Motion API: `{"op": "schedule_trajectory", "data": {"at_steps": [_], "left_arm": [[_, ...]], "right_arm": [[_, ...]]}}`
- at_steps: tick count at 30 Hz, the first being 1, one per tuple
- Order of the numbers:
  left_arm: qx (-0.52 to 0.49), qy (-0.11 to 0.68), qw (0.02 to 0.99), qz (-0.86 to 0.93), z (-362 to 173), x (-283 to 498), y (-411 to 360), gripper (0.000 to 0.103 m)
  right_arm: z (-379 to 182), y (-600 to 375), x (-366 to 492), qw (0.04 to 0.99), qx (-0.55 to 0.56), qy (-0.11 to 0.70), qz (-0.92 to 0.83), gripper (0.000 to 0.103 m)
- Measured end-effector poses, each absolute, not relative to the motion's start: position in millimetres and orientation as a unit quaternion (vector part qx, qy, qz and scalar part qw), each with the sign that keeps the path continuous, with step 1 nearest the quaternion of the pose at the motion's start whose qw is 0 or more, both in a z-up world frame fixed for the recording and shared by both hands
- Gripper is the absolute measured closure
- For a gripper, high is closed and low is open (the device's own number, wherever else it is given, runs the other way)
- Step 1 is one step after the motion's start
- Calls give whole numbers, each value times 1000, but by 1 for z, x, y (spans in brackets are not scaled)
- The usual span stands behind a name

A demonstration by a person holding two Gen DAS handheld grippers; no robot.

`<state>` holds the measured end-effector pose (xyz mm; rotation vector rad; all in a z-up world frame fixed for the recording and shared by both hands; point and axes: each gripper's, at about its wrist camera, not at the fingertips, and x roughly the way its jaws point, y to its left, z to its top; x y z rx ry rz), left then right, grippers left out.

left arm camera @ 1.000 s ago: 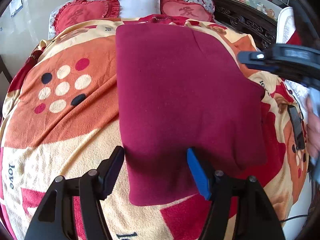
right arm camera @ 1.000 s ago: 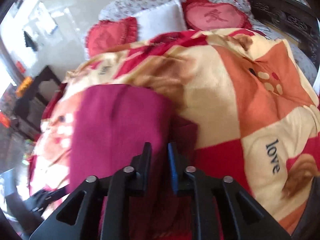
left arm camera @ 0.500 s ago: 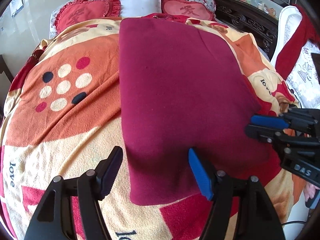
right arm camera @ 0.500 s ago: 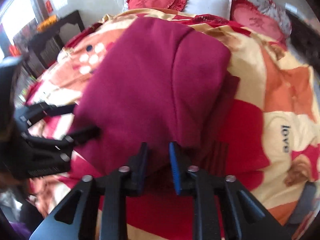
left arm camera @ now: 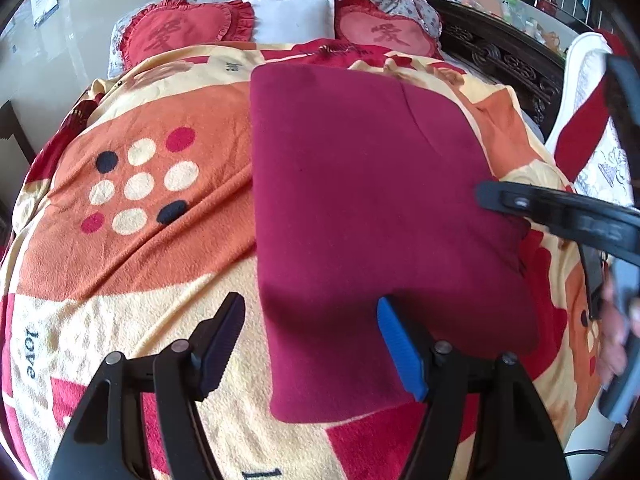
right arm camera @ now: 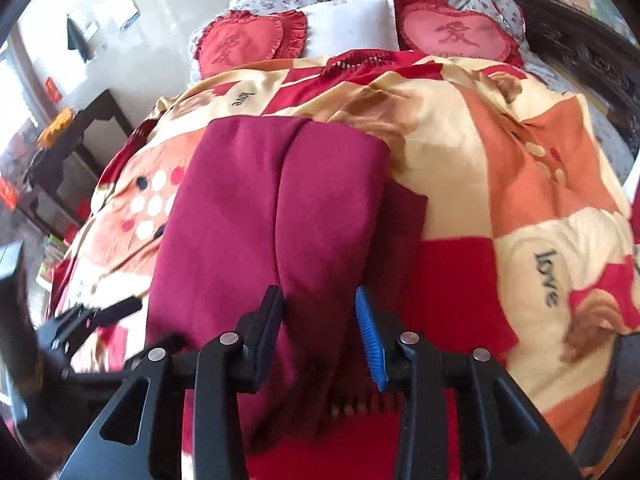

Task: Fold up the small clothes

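A dark red garment (left arm camera: pixel 368 216) lies folded flat on the patterned blanket (left arm camera: pixel 132 240) on a bed. My left gripper (left arm camera: pixel 312 344) is open and empty, its jaws spread over the garment's near left edge. In the right wrist view the garment (right arm camera: pixel 272 216) shows a lengthwise fold. My right gripper (right arm camera: pixel 320 328) is open and empty above the garment's near right edge. It also shows in the left wrist view (left arm camera: pixel 560 216) at the garment's right side.
Two red heart cushions (left arm camera: pixel 180 36) and a white pillow (left arm camera: pixel 296 20) lie at the head of the bed. A dark carved bed frame (left arm camera: pixel 508 60) runs along the right. A dark side table (right arm camera: pixel 72 148) stands left of the bed.
My right gripper has opened from shut and let go of the garment's edge, which now lies folded over. My left gripper has stayed open in place.
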<state>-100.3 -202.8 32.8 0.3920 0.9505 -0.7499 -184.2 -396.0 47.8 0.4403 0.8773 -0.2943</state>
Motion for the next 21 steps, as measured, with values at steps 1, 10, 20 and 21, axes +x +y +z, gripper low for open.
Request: {"op": "schedule_trajectory", "data": {"at_steps": [1,10,20,21], "left_arm": [[182,445,804,-350,33,-99,-203,29],[167,451,797,-366,33,-88,-206,26],[82,480,777,-399,34,-48,-203,17],[74,489,770,-402,31,-43,-204,16]], "right_arm": [[41,-399,-175,871,206,423,-143,85],[19,-416,-183,868,210,420,-161,62],[7,-440,-197,862,350,358,-85,60],[4,-442,-195,860,358,354,-82,59]]}}
